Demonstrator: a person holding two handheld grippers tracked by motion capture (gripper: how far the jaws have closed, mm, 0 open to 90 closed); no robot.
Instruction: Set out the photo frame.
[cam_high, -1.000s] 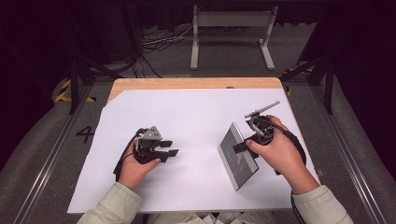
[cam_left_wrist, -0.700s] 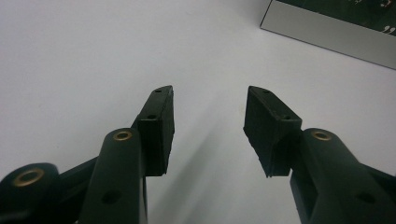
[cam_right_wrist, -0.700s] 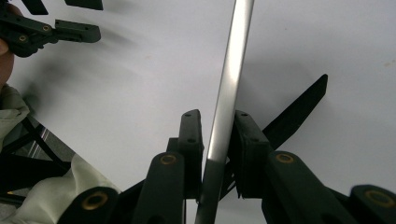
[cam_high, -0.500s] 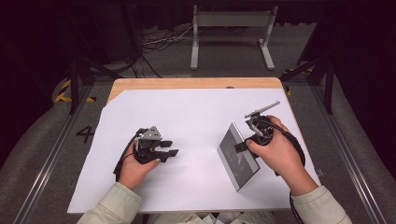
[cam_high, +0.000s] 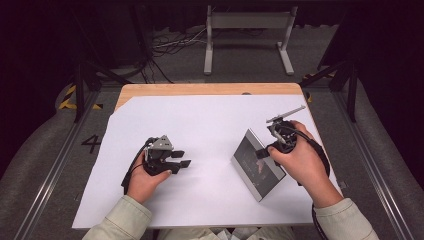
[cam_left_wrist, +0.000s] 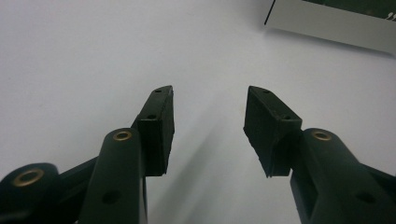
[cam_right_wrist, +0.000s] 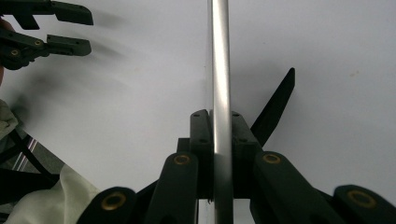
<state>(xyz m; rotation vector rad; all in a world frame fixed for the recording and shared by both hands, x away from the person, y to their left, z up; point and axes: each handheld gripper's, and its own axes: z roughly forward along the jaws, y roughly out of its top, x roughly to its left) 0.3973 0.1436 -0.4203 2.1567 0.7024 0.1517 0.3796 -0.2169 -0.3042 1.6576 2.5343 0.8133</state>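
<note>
A flat silver-edged picture frame (cam_high: 255, 165) with a dark face stands tilted on its edge at the right of the white sheet (cam_high: 210, 125). My right gripper (cam_high: 263, 151) has just been closing its jaws, and the pads now press on the frame's thin silver edge (cam_right_wrist: 219, 56). Behind that edge, in the right gripper view, a black prop leg (cam_right_wrist: 275, 109) sticks out. My left gripper (cam_high: 182, 159) rests on the sheet at the left, open, with nothing between its pads (cam_left_wrist: 159, 121). A corner of the frame (cam_left_wrist: 327, 18) lies ahead of it.
The white sheet covers most of a wooden table (cam_high: 200, 89). Dark floor with cables and a metal stand (cam_high: 247, 30) lies beyond the far edge. The left gripper (cam_right_wrist: 74, 30) is at the top left of the right gripper view.
</note>
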